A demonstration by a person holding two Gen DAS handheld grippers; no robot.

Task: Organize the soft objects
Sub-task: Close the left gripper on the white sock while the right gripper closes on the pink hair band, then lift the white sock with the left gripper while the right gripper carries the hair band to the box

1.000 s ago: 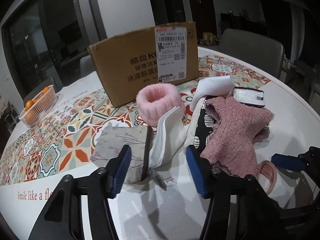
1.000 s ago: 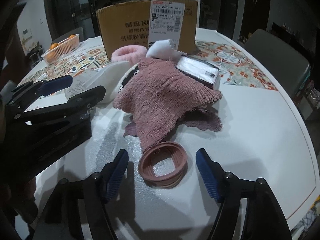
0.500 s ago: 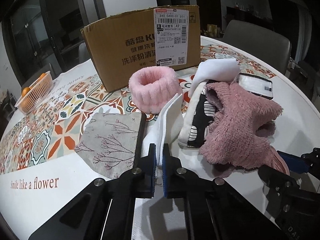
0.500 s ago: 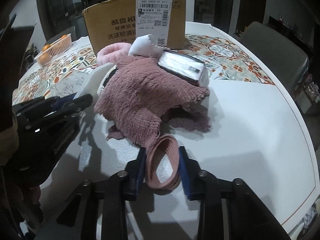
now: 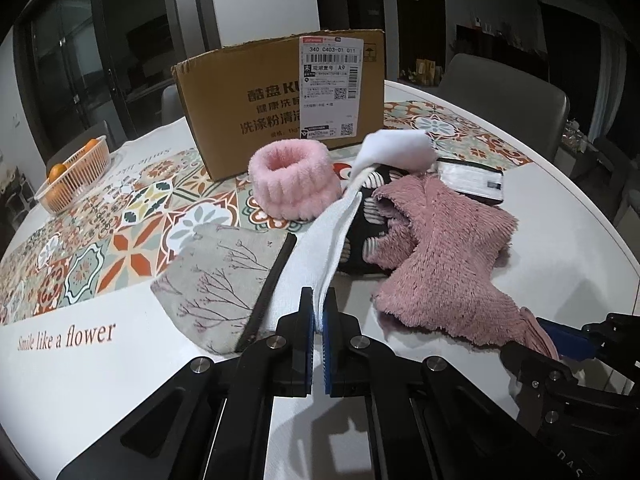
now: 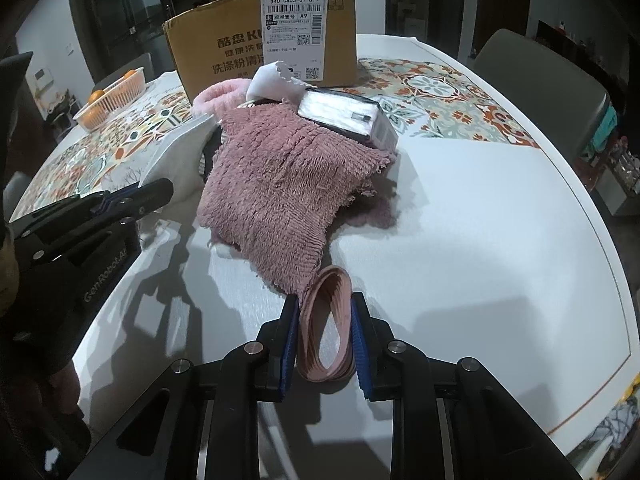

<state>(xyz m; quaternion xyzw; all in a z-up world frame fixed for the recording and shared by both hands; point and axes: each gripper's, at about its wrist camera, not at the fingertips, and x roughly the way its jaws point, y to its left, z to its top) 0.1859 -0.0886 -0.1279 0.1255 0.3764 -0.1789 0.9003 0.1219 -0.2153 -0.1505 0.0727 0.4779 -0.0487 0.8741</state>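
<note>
My left gripper (image 5: 318,312) is shut on the near end of a white cloth (image 5: 332,236), which stretches back over a black patterned fabric (image 5: 366,216). My right gripper (image 6: 324,320) is shut on a dusty-pink elastic band (image 6: 326,320), squeezed narrow and upright just off the table. A fluffy mauve towel (image 6: 280,176) lies heaped in front of it and also shows in the left wrist view (image 5: 440,248). A pink fuzzy headband (image 5: 294,180) and a grey floral pouch (image 5: 224,280) lie to the left. The cardboard box (image 5: 280,100) stands behind.
A pack of face masks (image 6: 348,116) rests on the towel's far edge. An orange basket of oranges (image 5: 74,176) sits far left on the patterned table mat (image 5: 100,240). A grey chair (image 6: 540,76) stands at the round white table's (image 6: 500,240) right rim.
Both grippers closed from wide open: the left on the white cloth, the right on the pink band. Both now lift their items slightly and pull back.
</note>
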